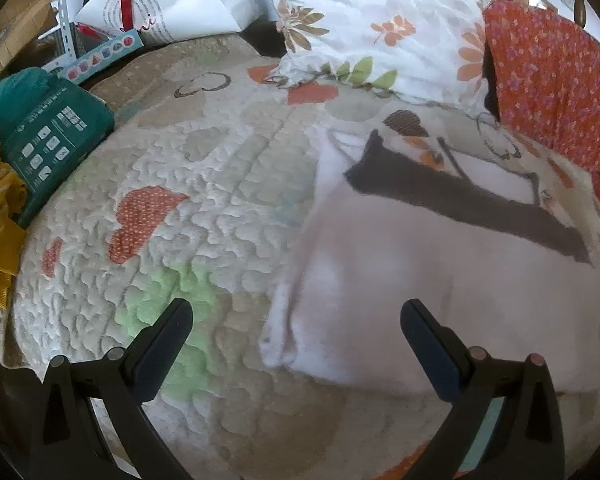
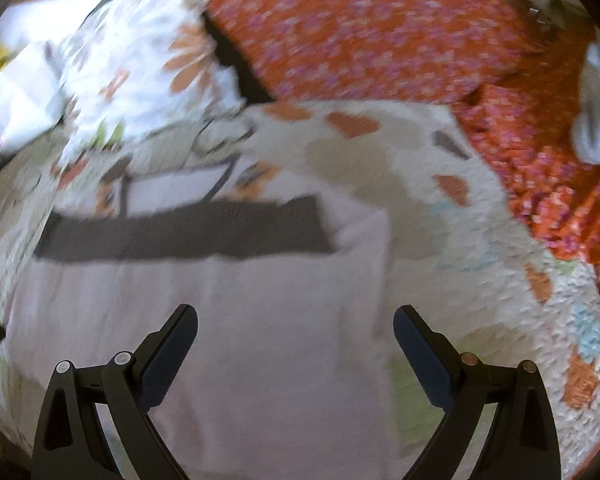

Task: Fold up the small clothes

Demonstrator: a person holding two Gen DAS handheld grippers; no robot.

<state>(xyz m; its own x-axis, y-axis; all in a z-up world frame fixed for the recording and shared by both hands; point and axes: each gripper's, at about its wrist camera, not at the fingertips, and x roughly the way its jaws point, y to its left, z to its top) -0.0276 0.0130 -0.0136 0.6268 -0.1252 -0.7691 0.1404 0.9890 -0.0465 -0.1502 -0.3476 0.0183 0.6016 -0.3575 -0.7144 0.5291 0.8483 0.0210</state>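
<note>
Pale pink garment with dark grey band (image 2: 236, 320) was laid flat on quilted bed cover (image 1: 204, 200), seemingly part-folded; left claw (image 1: 296, 320) and right claw (image 2: 296, 324) were held wide open, empty.

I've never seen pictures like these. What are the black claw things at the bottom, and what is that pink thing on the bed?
The black claws are two grippers, tongs that a person holds, one in each hand. Each has a small camera looking along its fingers. One picture is from the left gripper, the other from the right gripper. Both are open and hold nothing. Below them lies a quilt with orange patches. On it lies a pale pink garment with a dark band at one end, waiting to be folded. Behind are a flowered pillow and an orange cloth.
</note>
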